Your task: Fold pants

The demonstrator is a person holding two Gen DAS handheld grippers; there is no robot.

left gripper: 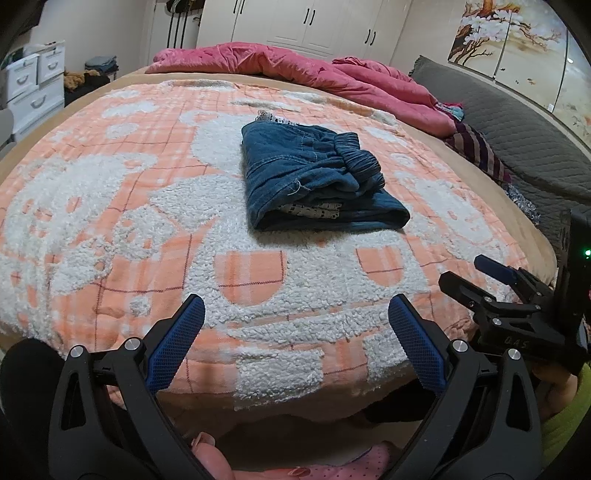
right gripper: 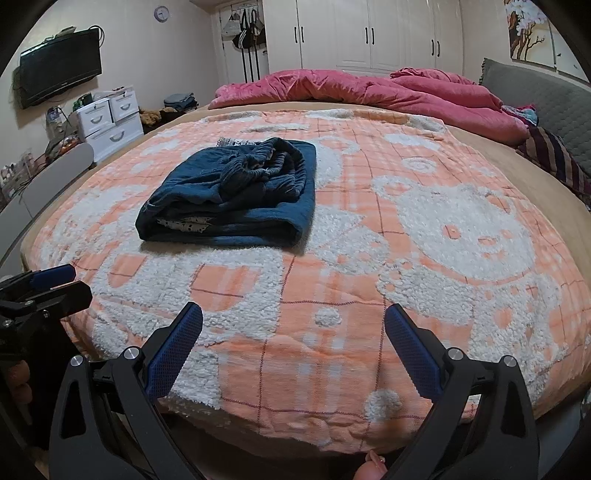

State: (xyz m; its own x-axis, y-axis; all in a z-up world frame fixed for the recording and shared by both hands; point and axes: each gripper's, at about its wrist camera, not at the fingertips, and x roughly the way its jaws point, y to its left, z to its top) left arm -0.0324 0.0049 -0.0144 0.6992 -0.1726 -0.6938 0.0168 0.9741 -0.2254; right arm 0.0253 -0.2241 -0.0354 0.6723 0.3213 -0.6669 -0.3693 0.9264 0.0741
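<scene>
Dark blue pants lie folded into a compact bundle on the orange and white blanket, elastic waistband on top and white patterned lining showing at the near fold. In the right wrist view the pants sit left of centre. My left gripper stands open near the bed's front edge, well short of the pants, nothing between its blue pads. My right gripper is open too, over the blanket at the front edge. Each gripper appears in the other's view: the right one and the left one.
A pink quilt is bunched at the bed's far side, with a grey headboard cushion and striped cloth at the right. White drawers and a wall television stand left of the bed. White wardrobes line the back wall.
</scene>
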